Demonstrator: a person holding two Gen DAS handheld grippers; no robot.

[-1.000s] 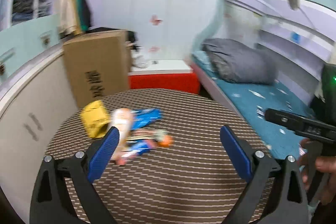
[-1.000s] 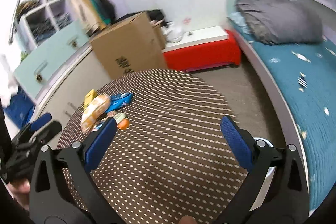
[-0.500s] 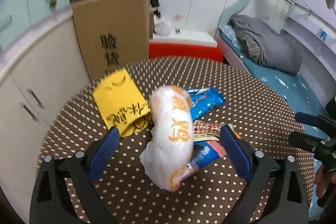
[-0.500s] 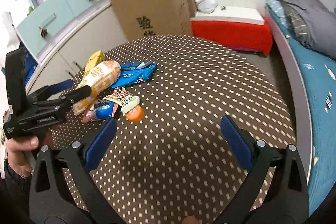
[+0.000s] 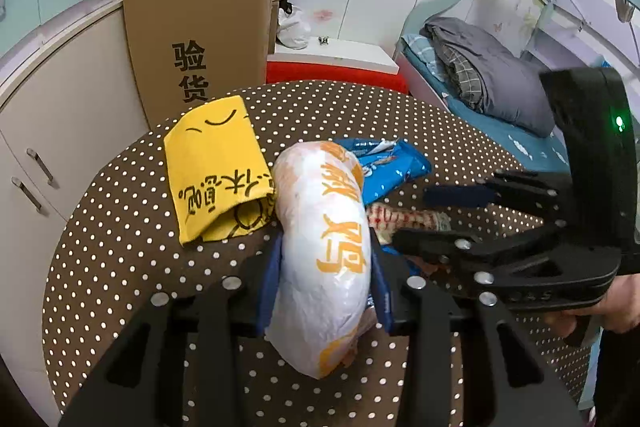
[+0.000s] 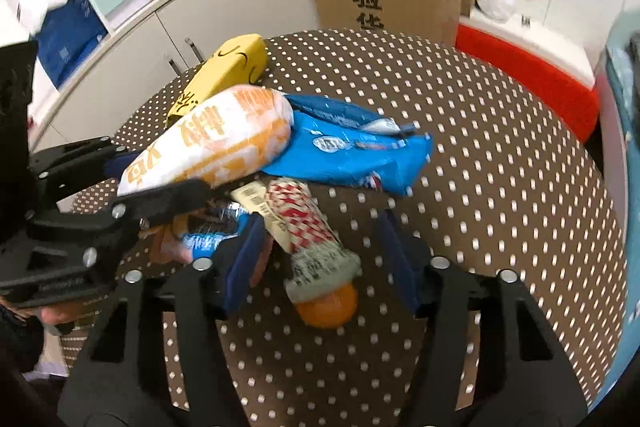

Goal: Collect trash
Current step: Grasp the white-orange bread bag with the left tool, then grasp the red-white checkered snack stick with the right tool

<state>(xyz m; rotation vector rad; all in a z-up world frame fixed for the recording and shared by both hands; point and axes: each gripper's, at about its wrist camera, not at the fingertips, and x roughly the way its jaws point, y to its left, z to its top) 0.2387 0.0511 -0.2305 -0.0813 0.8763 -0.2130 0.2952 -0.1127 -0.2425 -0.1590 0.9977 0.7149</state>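
Fingers [image 5: 276, 267] of closing left gripper [image 5: 324, 269] flank white-orange bag [image 5: 324, 251] (pads touching).

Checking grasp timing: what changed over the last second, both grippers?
Both came down onto the pile with jaws closing. The left gripper now pinches the white-orange bag; the right gripper straddles the red-checked wrapper, pads not visibly pressing. Yellow pouch, blue packet and table unchanged.

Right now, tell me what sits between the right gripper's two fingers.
The red-checked wrapper and the orange ball, seen in the right wrist view; the jaws are closing, pads not yet touching.
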